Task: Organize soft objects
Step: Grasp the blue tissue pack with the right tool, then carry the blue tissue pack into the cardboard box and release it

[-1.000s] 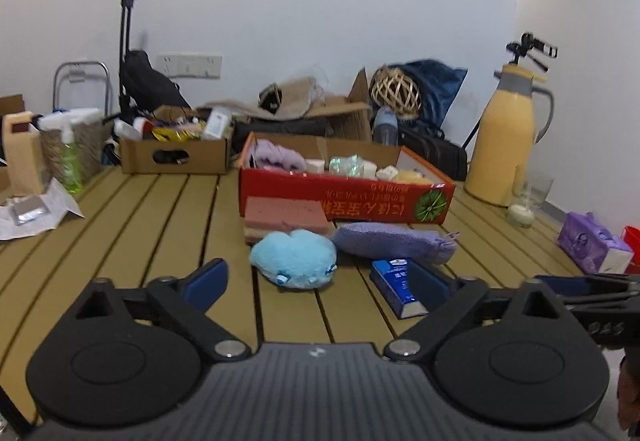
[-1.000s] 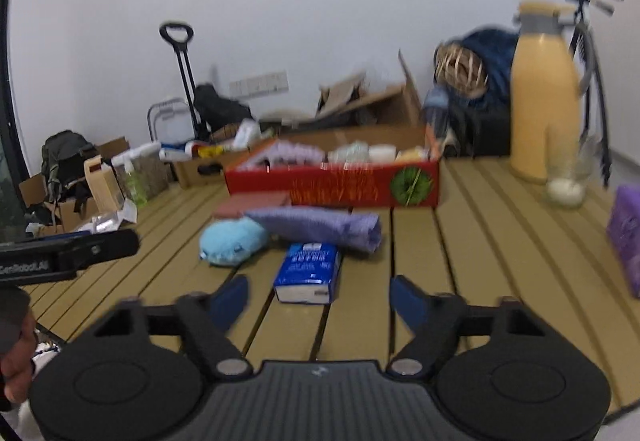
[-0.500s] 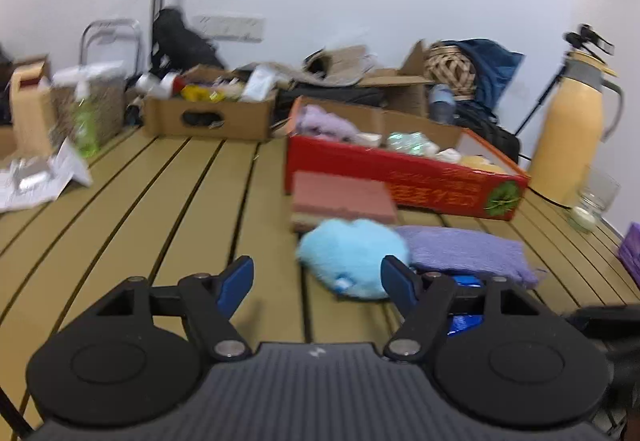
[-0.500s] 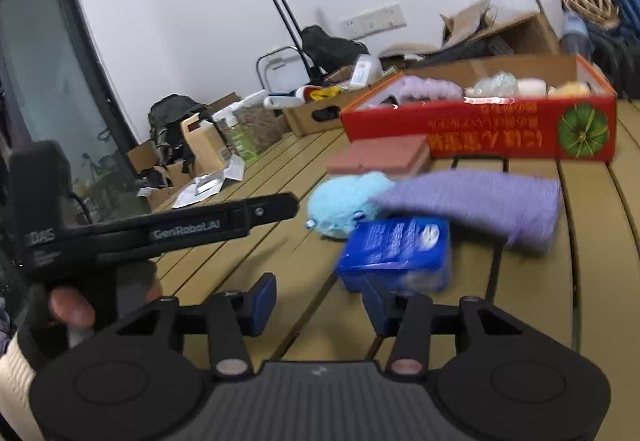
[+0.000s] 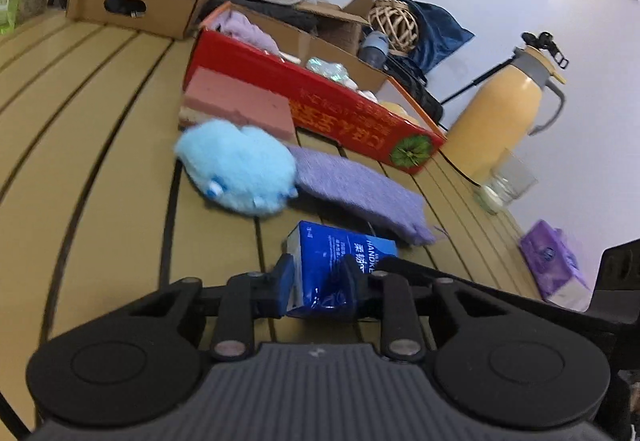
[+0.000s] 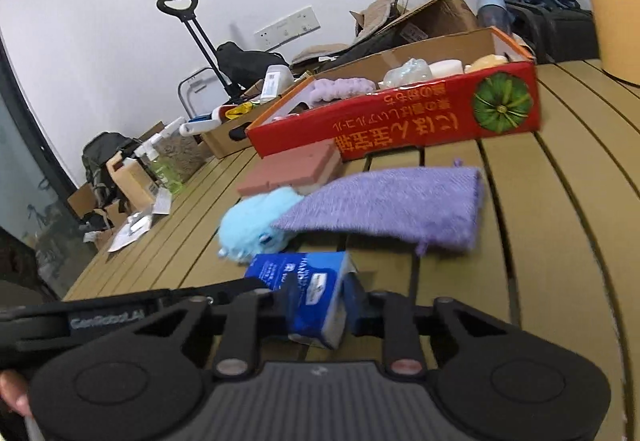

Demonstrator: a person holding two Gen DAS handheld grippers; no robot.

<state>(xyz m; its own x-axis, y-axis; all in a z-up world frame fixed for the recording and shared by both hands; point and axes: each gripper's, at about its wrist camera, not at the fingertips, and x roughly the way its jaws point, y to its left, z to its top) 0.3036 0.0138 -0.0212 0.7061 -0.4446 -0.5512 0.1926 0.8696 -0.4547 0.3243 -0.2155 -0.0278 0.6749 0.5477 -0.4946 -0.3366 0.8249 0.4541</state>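
Slatted wooden table point(image 5: 100, 145) carrying soft goods and boxes

The red box point(image 5: 320, 109) anchors it: pink sponge point(image 5: 240, 103) touching its front, blue plush point(image 5: 236, 165) and purple cloth point(image 5: 360, 189) nearer, blue tissue pack point(image 5: 340, 261) nearest; yellow jug point(image 5: 504, 121) beside its end.

Materials and finishes on the slatted surface point(image 5: 100, 145).

Surface: matt tan slats, wood-look, smooth, with dark gaps. Tissue pack point(image 5: 336, 261): glossy blue plastic film, creased where the jaws press it. Plush point(image 5: 236, 169): pale blue, fluffy pile. Cloth point(image 5: 360, 189): purple, nubby terry-like weave, matt, frayed at one corner. Sponge point(image 5: 236, 101): matt pink top, porous, over a paler layer. Tray point(image 5: 352, 117): printed red cardboard, slight sheen, raw brown inside. Jug point(image 5: 504, 113): smooth yellow body, satin, grey plastic top. Left gripper point(image 5: 320, 281) and right gripper point(image 6: 316, 305): matt black plastic, ribbed grey housing, small metal pins.
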